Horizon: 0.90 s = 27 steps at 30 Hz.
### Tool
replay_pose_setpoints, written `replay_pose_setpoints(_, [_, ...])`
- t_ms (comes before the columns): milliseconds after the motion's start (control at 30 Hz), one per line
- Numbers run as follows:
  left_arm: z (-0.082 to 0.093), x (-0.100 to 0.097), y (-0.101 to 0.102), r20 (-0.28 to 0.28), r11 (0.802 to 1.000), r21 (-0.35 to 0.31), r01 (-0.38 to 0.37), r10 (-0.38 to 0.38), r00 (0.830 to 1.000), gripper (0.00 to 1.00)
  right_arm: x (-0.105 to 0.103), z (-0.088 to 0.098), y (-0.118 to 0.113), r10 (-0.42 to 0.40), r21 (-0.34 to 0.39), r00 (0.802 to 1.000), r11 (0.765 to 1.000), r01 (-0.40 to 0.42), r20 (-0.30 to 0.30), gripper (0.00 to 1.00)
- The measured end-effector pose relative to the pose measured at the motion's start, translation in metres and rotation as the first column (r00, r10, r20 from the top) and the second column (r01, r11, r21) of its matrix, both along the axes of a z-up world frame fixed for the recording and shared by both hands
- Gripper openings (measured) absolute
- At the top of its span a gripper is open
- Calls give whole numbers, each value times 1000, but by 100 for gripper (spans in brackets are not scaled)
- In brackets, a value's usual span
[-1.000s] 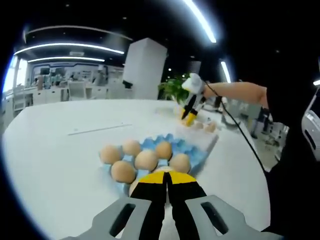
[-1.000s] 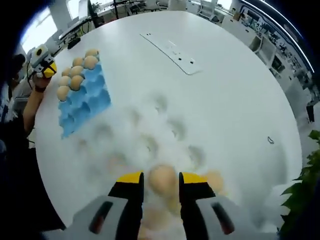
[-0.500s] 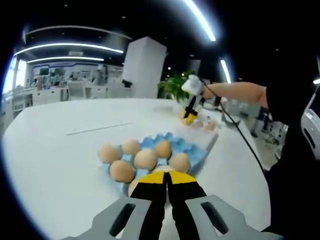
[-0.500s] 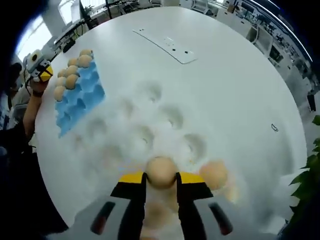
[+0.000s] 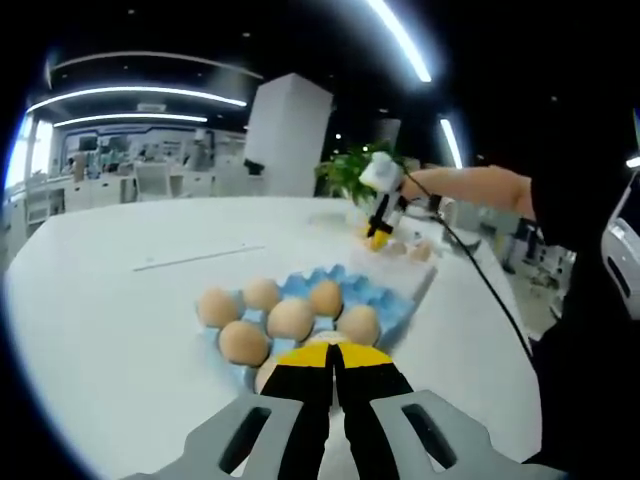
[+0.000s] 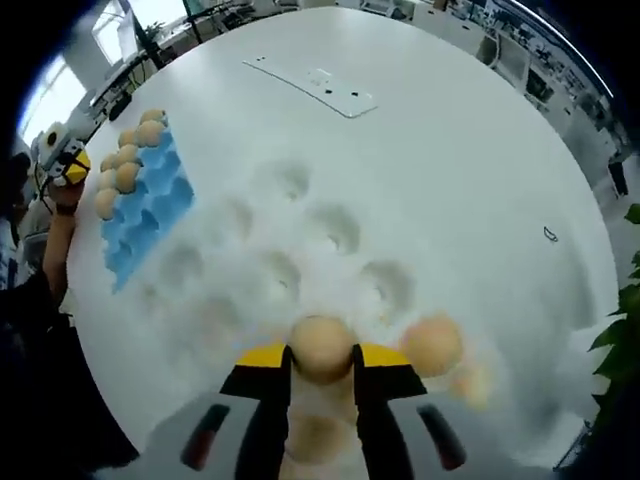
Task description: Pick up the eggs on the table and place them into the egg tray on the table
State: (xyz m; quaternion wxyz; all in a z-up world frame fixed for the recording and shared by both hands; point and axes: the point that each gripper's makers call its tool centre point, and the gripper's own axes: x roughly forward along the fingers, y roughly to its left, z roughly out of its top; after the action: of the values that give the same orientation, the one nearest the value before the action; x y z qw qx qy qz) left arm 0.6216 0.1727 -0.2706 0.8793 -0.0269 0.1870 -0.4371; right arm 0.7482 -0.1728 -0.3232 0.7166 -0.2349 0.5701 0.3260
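Brown egg (image 6: 320,345) clamped between right hand-held gripper (image 6: 320,362) jaws.

Eggs in the blue tray (image 5: 385,300): six show in the left gripper view, five in the open (image 5: 292,319) and one mostly hidden behind the jaws.
Eggs beside the white tray (image 6: 300,270): the right gripper view gives one egg between the jaws (image 6: 321,347), one just right of it (image 6: 432,345), and a blurred one further right; another lies below the jaws.
Trays: two, one blue and one white, side by side.
Grippers: two, the left gripper (image 5: 333,372) and the right gripper (image 6: 321,372).
Tables: one white round table (image 6: 470,160).
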Motion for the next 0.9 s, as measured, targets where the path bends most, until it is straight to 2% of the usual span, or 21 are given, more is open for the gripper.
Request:
replay_pose_setpoints(333, [1, 0, -1, 9, 1000, 5, 3, -3, 1000, 0, 3, -3, 0, 2, -56, 999, 998, -5, -52, 27])
replay_pose_setpoints(600, [1, 0, -2, 9, 1000, 10, 5, -5, 1000, 0, 8, -4, -2, -3, -43, 997, 999, 0, -72, 27])
replay_pose_setpoints(900, [-2, 0, -4, 2, 1000, 19, 6, -6, 1000, 0, 10, -4, -5, 9, -79, 996, 997, -17, -92, 26])
